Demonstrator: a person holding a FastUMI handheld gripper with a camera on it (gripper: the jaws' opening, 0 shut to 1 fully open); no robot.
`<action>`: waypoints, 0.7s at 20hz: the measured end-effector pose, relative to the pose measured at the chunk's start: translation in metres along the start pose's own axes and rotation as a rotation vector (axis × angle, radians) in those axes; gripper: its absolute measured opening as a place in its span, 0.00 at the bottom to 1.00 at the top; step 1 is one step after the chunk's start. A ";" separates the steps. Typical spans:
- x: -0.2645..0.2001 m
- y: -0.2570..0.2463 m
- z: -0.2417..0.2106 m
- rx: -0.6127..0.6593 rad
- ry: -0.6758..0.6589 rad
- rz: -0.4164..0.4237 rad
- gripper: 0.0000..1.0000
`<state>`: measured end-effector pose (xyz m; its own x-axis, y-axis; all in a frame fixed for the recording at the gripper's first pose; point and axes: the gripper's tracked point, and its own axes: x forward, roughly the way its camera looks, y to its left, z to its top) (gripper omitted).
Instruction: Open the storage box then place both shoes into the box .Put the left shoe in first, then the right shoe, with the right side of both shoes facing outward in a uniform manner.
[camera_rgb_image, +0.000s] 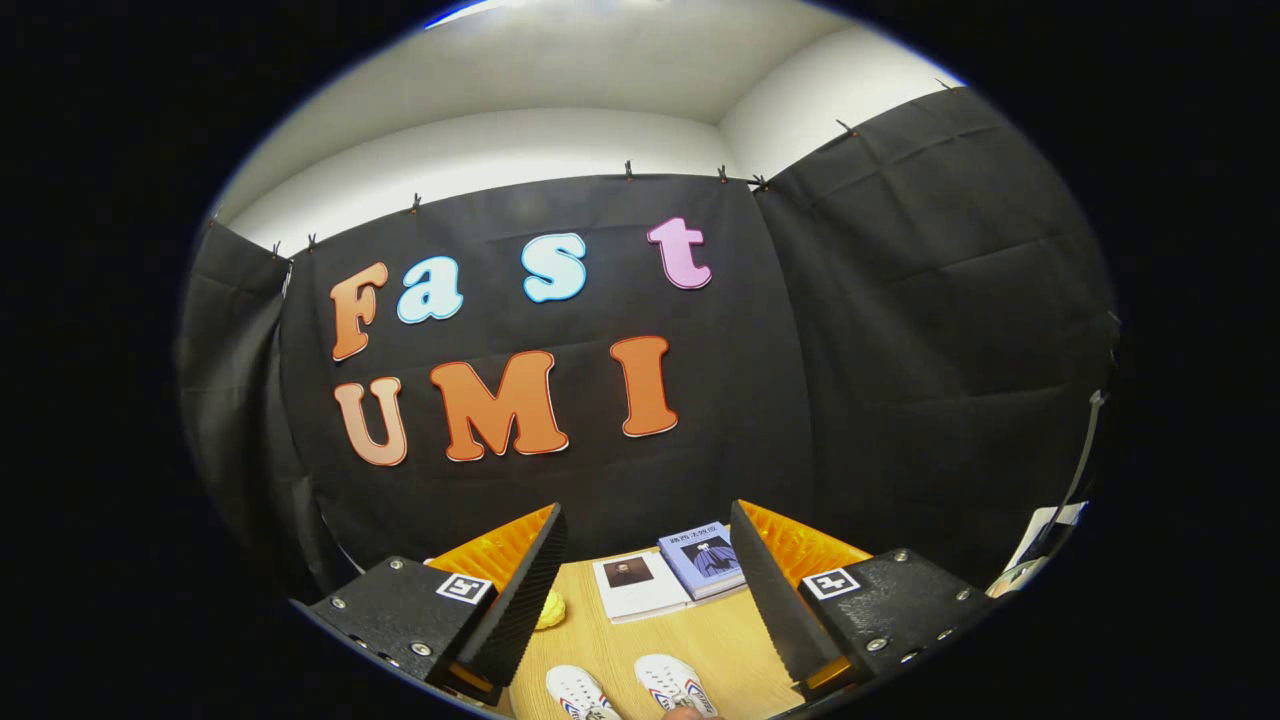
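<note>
Nearest to us, our gripper (648, 590) hangs above a pale wooden tabletop (720, 640) with its two ridged fingers (520, 600) spread wide, released and grasping nothing. Beyond them we see the tall black cloth wall (900, 330) of the booth, pinned up with small clips, and above it a white room wall (560, 140) and ceiling. Between the fingers and below them on the tabletop lie a pair of white lace-up sneakers with red and blue side stripes: the left-hand sneaker (578, 693) and the right-hand sneaker (672, 683) rest just beside each other, toes pointing away from us; we cannot tell which foot each one fits. Farther back, by the cloth wall, we find a white paperback book with a small dark portrait (638, 586), and touching its right edge a blue book with a figure on the cover (703, 558). Just past the left finger a small yellow lumpy object (550, 608) sits on the wood, partly hidden.
</note>
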<state>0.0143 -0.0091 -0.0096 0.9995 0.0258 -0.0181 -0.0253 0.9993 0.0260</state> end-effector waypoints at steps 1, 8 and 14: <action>0.002 0.000 -0.002 0.003 0.004 0.005 0.97; 0.015 0.004 -0.008 0.002 0.028 0.052 0.98; 0.030 0.014 -0.019 0.012 0.050 0.132 0.98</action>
<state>0.0436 0.0065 -0.0282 0.9853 0.1583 -0.0638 -0.1557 0.9868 0.0438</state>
